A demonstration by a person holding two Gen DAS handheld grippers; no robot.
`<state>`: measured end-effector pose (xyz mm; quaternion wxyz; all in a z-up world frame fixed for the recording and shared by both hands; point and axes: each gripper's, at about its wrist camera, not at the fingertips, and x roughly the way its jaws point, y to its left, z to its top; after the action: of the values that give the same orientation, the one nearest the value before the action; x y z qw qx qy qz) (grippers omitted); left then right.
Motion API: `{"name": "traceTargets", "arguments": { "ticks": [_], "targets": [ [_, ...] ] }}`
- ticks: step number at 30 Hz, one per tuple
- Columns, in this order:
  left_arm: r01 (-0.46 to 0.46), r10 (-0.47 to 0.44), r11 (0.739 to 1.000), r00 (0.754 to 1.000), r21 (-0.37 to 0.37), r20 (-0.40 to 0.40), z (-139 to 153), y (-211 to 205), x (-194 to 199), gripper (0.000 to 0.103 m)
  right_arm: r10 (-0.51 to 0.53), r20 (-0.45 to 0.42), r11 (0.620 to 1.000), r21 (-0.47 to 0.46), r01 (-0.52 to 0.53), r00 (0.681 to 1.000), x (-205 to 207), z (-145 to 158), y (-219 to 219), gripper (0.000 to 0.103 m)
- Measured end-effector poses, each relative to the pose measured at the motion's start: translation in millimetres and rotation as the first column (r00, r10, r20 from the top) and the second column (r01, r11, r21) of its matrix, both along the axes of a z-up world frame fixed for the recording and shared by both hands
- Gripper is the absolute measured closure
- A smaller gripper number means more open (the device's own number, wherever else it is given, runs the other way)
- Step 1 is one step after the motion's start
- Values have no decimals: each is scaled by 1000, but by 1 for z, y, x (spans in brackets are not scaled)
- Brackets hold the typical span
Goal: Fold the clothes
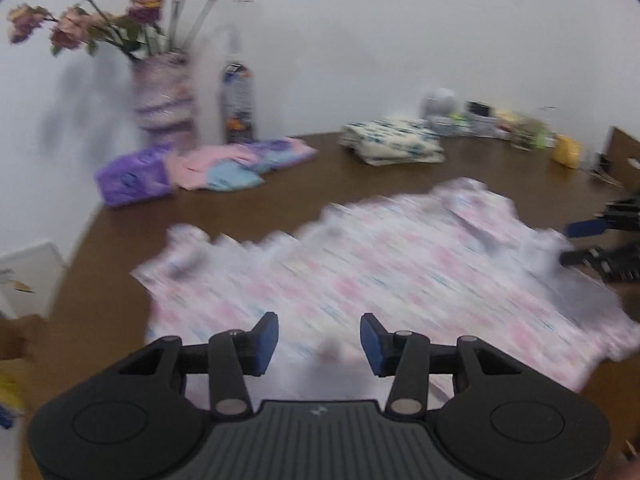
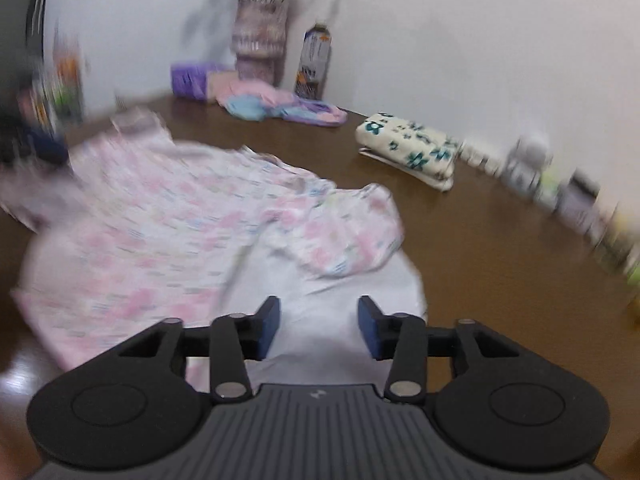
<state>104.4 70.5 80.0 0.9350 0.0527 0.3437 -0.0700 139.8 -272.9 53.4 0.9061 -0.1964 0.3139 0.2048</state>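
A pink-and-white floral cotton garment (image 1: 384,264) is lying spread on the brown wooden table (image 1: 328,168). Both the left gripper (image 1: 319,342) and right gripper (image 2: 318,326) are hovering spread and empty; only the right view is showing what seems a folded-over sleeve (image 2: 344,232).

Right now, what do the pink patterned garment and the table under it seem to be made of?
The pink patterned garment looks like thin, soft woven cloth, perhaps cotton: it lies limp, rumples into folds, and one turned-over part shows a plain pale underside. Motion blur hides the weave. The table looks like dark brown wood or wood veneer with a smooth semi-gloss finish, since it shows soft reflections.
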Motion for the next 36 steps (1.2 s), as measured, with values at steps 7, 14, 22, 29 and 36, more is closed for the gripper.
{"name": "traceTargets", "arguments": {
  "ticks": [7, 14, 22, 29, 36],
  "targets": [
    [-2, 12, 995, 996, 101, -94, 11, 15, 88, 57, 102, -2, 978, -182, -101, 995, 43, -15, 43, 54],
    [102, -85, 989, 986, 112, -145, -24, -2, 138, 64, 68, -25, 989, -128, -71, 997, 73, -13, 39, 101],
    [98, -93, 995, 982, 17, -164, -51, 10, 163, 99, 52, -7, 996, -77, -53, 999, 109, 22, 18, 102],
    [81, -85, 996, 983, -32, -164, -54, 15, 167, 90, 192, -81, 980, -39, -196, 978, 75, 19, 19, 57],
    [96, -99, 995, 982, -27, -160, -56, 5, 177, 79, 208, -85, 972, -96, -216, 975, 72, -5, 36, 70]
  ]
}}
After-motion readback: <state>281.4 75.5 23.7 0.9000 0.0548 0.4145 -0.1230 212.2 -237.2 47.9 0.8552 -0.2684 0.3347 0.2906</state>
